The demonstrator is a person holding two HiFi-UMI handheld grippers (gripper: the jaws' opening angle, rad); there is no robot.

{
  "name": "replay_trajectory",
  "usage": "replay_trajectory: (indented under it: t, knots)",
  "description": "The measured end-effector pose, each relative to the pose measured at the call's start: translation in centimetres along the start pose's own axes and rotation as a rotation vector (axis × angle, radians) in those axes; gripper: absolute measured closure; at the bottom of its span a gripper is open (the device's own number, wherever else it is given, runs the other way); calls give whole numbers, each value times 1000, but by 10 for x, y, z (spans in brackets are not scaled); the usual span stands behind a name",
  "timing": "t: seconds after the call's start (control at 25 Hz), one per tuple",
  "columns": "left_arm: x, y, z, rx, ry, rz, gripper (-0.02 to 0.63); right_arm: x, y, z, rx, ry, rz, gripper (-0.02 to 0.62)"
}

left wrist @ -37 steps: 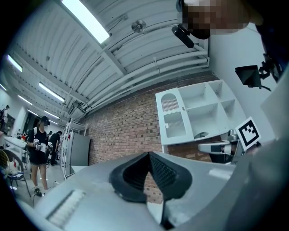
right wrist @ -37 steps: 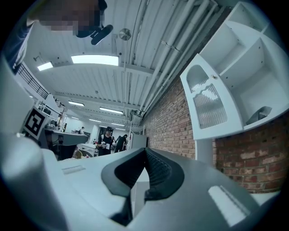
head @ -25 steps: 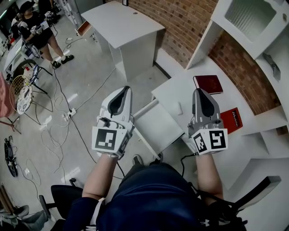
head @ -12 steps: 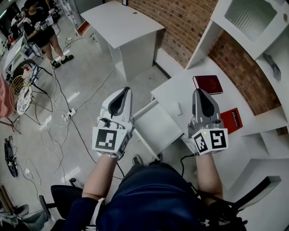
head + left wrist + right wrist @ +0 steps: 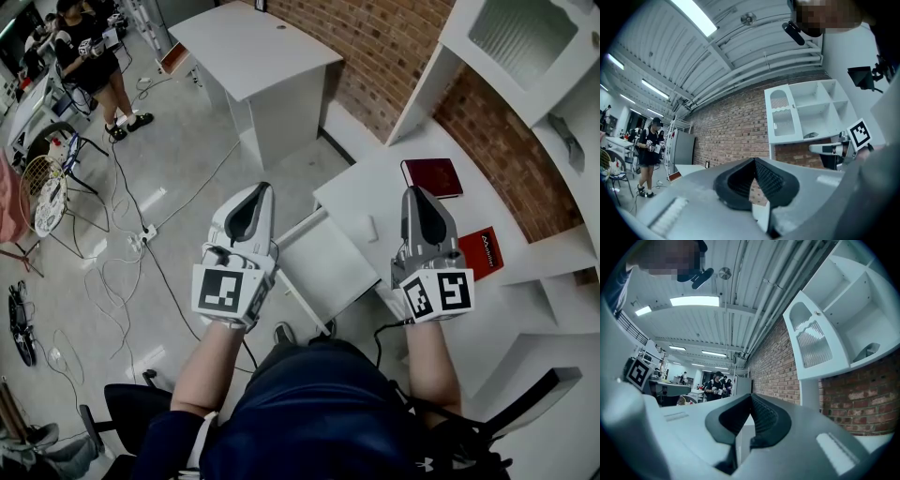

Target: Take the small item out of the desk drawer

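Both grippers are up and level, side by side. The left gripper (image 5: 260, 187) hangs over the floor at 9 o'clock of the open drawer (image 5: 323, 262). Its jaws are clenched, pads meeting at the tips with nothing between them. The right gripper (image 5: 412, 190) sits at 3 o'clock of the drawer, above the white desk (image 5: 375, 183). It is clenched too, pad against pad and empty; its own view shows only brick wall and ceiling past the tips.

The drawer is pulled out toward the person, its white bottom in plain sight between the two grippers. A small white item (image 5: 372, 226) lies on the desk top, outside the drawer. It is at 2 o'clock of the drawer and just beside the right gripper at its 9 o'clock, apart from it. Whether this is the item wanted, the views do not settle.

A dark red book (image 5: 433, 175) lies flat on the desk at 1 o'clock of the right gripper. A brighter red book (image 5: 483, 250) lies at its 3 o'clock. The white shelf (image 5: 525, 37) stands at 1 o'clock of the scene. A second table (image 5: 253, 47) is at 12, a standing person (image 5: 84, 56) at 10, and cables (image 5: 122, 272) trail over the floor at 9.
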State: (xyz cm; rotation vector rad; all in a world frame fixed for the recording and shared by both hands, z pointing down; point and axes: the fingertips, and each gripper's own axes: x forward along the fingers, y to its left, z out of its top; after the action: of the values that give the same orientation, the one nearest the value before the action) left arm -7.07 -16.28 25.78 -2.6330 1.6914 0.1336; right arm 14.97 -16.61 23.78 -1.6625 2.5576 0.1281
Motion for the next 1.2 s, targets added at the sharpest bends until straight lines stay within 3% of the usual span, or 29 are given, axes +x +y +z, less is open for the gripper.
replay_trajectory:
  t: [1.2]
  knots:
    - [7, 4, -6, 16, 29, 22, 603, 4, -5, -7, 15, 7, 2, 594]
